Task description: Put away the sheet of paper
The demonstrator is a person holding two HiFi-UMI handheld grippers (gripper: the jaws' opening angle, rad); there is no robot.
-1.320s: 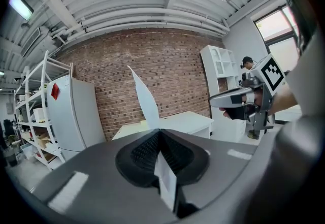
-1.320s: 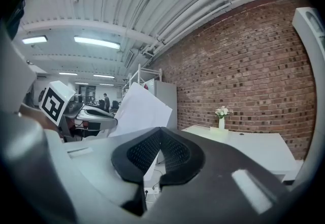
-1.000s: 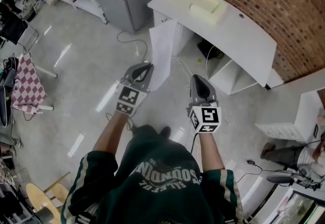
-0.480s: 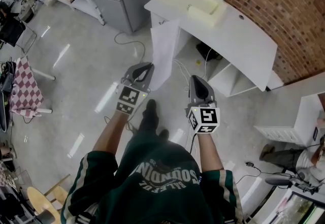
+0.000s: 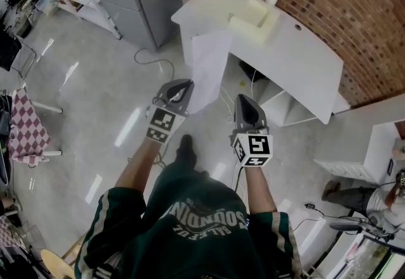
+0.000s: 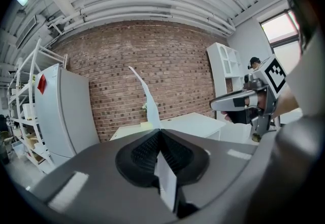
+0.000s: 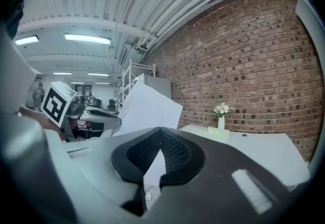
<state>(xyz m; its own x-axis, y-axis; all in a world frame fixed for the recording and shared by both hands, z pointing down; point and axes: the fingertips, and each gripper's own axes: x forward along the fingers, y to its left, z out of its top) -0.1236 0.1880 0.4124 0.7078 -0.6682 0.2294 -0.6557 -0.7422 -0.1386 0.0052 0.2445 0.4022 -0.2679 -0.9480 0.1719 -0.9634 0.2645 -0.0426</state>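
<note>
Left gripper (image 5: pixel 183 83): clenched on the near edge of the sheet of paper (image 5: pixel 207 69); nearer of the two to the task.
Right gripper (image 5: pixel 243 98): jaws pressed together on nothing, just right of the sheet.
Sheet of paper: rises from the left jaws, long axis pointing ahead toward the desk (image 5: pixel 304 59).
Desk: cream tray (image 5: pixel 252 17) on top, contents unreadable; open compartments (image 5: pixel 288 97) beneath, cables in the left one.

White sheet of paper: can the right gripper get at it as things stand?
Probably yes: the white sheet of paper juts from the shut left gripper into open air, nothing between it and the shut, empty right gripper.
</note>
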